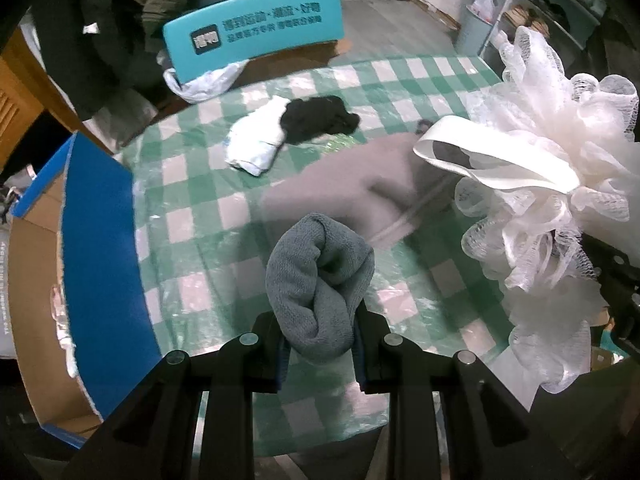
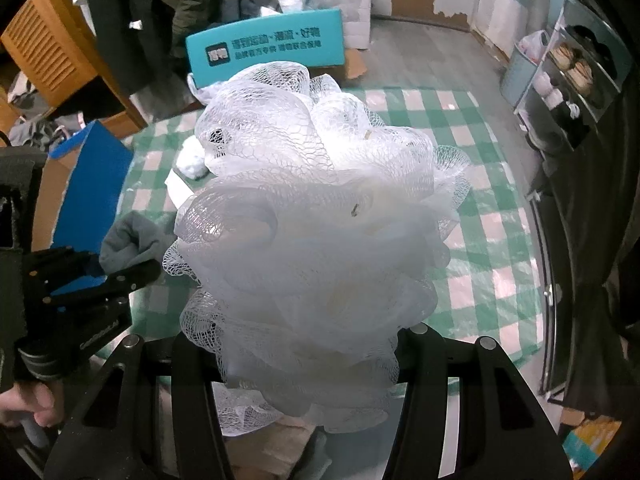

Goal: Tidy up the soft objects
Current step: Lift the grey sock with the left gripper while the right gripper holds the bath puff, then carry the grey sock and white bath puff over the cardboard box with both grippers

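My left gripper (image 1: 320, 344) is shut on a rolled grey cloth (image 1: 320, 284), held above the green-checked table (image 1: 208, 184); the same cloth (image 2: 128, 240) shows at the left of the right wrist view. My right gripper (image 2: 312, 356) is shut on a big white mesh bath pouf (image 2: 312, 220), which fills the middle of its view and hides the fingertips. That pouf (image 1: 552, 208) with its white ribbon loop (image 1: 492, 160) hangs at the right of the left wrist view. A white sock (image 1: 256, 144) and a black cloth (image 1: 316, 118) lie together on the far part of the table.
An open cardboard box with a blue flap (image 1: 100, 264) stands at the table's left edge. Behind the table are a teal chair back (image 1: 256, 36), dark coats (image 1: 100, 32) and shelves (image 2: 568, 76) at the right. A hand (image 2: 24, 404) grips the left tool.
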### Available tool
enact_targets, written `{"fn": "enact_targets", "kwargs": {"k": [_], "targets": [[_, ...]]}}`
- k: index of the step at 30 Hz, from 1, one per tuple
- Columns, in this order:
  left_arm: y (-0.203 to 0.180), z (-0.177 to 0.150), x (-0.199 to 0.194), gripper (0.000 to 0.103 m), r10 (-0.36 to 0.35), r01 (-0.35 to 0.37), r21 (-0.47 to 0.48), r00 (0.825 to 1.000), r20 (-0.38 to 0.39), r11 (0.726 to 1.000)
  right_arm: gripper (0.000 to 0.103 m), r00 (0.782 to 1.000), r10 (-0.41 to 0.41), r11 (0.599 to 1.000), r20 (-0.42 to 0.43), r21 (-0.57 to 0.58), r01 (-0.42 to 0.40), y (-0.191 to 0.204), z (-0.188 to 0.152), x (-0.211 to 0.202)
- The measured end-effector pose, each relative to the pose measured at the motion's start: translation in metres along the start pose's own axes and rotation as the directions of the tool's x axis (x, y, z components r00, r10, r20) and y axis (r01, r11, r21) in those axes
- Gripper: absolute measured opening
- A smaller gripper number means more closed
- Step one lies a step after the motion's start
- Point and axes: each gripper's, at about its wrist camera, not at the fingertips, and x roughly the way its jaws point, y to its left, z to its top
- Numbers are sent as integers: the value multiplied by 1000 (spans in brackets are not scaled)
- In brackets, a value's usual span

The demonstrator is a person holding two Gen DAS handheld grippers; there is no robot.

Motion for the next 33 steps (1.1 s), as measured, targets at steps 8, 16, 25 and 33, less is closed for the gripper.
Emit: {"fn": "enact_targets", "kwargs": {"k": [8,16,25,33], "targets": [[27,0,-20,25,35,-34,-28,998,47,999,52,999,27,999,27,-41,-26,26,12,-8],[48,-5,-38,25,47,-44,-37,996,80,998,52,998,53,996,42,-74,-50,47,22,-14],[77,-9,-57,25,56,-48,-69,991,119,996,52,996,74,991,55,-117,-67,77,33,-20],[109,-18,-66,25,65,-49,-122,988,139,991,52,993,100,981,57,-172,-89,116,43,-21]]}}
